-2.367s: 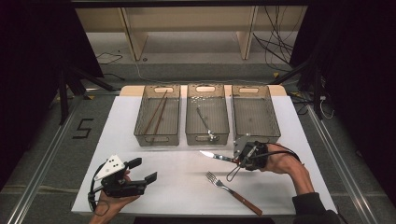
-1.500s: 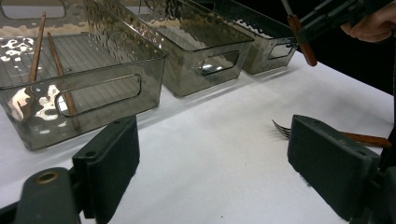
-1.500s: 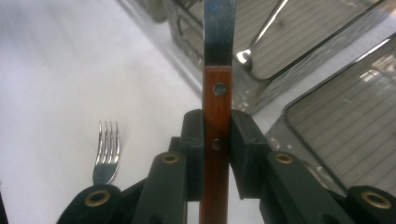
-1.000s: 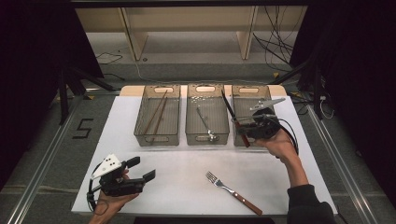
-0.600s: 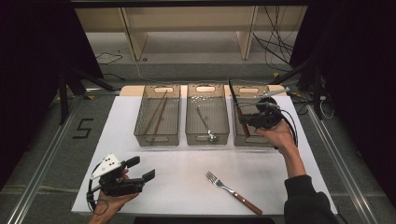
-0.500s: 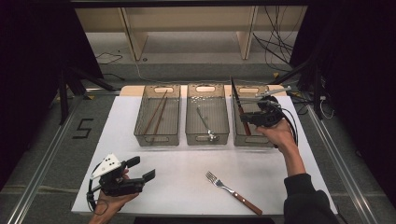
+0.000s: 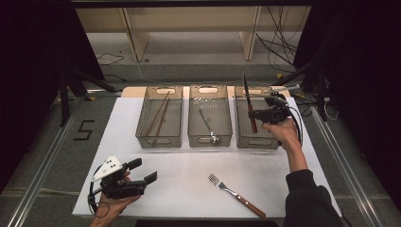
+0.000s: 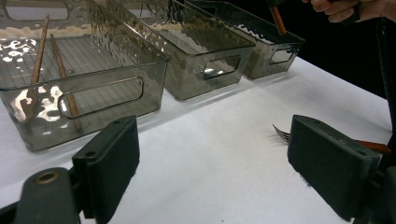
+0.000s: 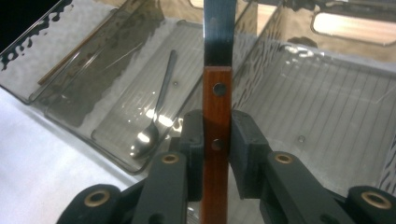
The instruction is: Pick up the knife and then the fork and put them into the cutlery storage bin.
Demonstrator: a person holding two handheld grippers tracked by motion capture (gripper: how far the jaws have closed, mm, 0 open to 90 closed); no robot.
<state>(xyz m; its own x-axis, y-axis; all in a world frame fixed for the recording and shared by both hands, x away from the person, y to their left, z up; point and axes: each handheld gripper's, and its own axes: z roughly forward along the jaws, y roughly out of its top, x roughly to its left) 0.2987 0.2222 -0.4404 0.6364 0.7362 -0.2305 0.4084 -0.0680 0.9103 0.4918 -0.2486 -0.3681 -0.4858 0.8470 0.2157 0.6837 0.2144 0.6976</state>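
My right gripper (image 7: 259,115) (image 9: 216,140) is shut on the wooden handle of a knife (image 7: 248,102) (image 9: 216,98), blade pointing up and away, held over the right-hand clear bin (image 7: 272,141) (image 9: 327,140). The middle bin (image 7: 209,137) holds a spoon (image 7: 207,124) (image 9: 156,109). Two chopsticks (image 7: 158,116) (image 8: 44,56) lie in the left bin (image 7: 158,140) (image 8: 93,70). A fork (image 7: 235,195) (image 8: 282,133) with a wooden handle lies on the white table (image 7: 189,170) near the front. My left gripper (image 7: 142,172) (image 8: 212,172) rests open at the front left, with nothing between its pads.
The three bins stand side by side across the back of the white table. A person's hand (image 8: 343,8) with the knife handle shows at the top right of the left gripper view. Dark floor, cables and shelf legs lie beyond the table.
My right gripper has carried the knife from the table's front right up and back over the right bin, turning the blade upright. The left gripper has stayed put.
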